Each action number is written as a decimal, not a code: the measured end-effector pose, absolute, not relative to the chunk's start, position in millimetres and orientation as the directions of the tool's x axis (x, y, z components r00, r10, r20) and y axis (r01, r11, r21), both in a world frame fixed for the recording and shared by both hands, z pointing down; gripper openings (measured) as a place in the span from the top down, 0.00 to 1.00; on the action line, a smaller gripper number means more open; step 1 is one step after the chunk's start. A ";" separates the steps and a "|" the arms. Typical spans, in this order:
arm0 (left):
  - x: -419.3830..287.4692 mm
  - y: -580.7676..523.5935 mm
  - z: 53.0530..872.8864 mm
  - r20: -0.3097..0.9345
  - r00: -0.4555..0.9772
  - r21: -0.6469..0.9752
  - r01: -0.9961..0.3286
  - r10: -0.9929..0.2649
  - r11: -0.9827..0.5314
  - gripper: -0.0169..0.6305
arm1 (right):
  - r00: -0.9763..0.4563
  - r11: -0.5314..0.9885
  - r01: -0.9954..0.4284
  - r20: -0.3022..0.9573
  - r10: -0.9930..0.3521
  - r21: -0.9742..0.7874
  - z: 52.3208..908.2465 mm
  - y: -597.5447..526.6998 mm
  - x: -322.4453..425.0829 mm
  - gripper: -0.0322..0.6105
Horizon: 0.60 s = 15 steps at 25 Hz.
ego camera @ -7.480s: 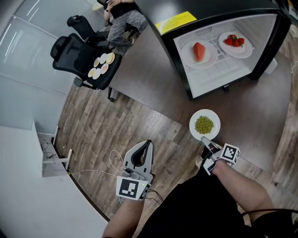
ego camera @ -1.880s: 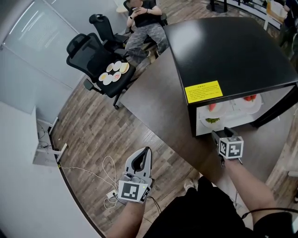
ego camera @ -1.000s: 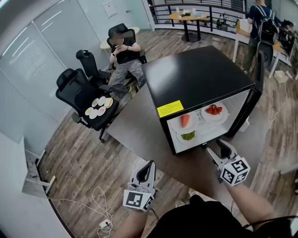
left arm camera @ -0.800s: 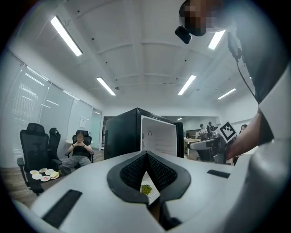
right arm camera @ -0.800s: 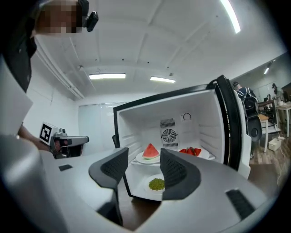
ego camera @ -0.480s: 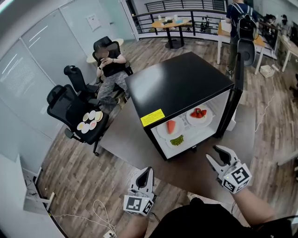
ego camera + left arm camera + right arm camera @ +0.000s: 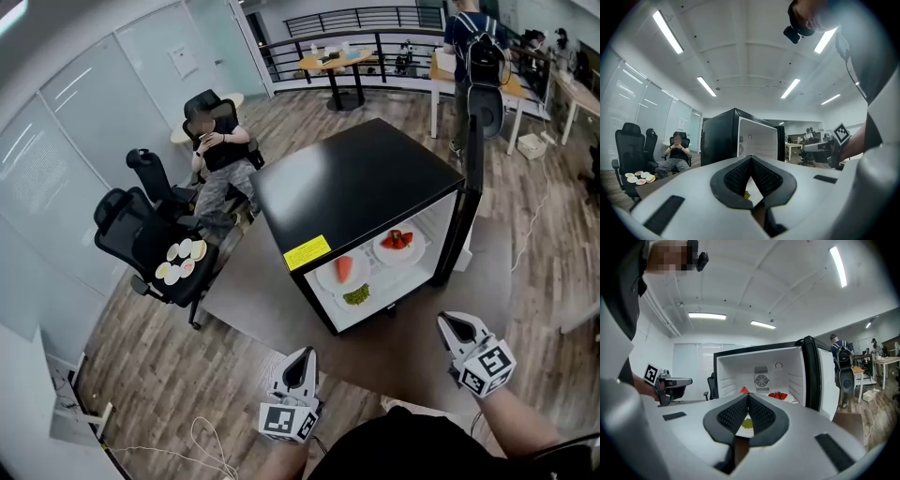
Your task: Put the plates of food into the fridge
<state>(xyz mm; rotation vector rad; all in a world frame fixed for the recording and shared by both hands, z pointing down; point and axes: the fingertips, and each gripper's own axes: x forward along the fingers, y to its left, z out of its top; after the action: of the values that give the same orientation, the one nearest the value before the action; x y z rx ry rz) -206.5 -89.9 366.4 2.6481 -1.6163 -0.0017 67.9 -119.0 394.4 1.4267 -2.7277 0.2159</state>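
Note:
The black mini fridge [image 7: 375, 187] stands open on the dark table. Inside it are three white plates: a watermelon slice [image 7: 344, 269], strawberries [image 7: 397, 240] and green peas [image 7: 356, 296]. My right gripper [image 7: 453, 323] hovers in front of the fridge, well back from the opening; its jaws have just been closing and now meet with nothing between them. In the right gripper view the peas plate [image 7: 746, 424] shows beyond the joined tips [image 7: 748, 396]. My left gripper [image 7: 303, 356] is level near the table's front edge, shut and empty [image 7: 751, 159].
A black office chair [image 7: 141, 234] at the left carries several small plates of food [image 7: 180, 262]. A person [image 7: 217, 155] sits behind it, and another stands at the far tables [image 7: 469, 47]. The fridge door [image 7: 472, 197] stands open on the right.
My right gripper drew back from the fridge opening, leaving the peas plate inside, and its spread jaws came together. The view pulled back, so the fridge looks farther away. The left gripper barely shifted.

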 end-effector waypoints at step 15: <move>-220.3 -73.2 383.4 0.057 0.452 0.039 -0.892 -0.890 -0.450 0.97 | -0.566 0.560 -0.824 0.100 -0.818 -0.081 399.6 -121.7 53.0 0.94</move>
<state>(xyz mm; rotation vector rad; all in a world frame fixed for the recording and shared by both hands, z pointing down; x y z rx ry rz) -220.3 -73.2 383.4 2.6226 -1.6115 0.0434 53.0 -121.7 399.6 1.4379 -2.7300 0.1826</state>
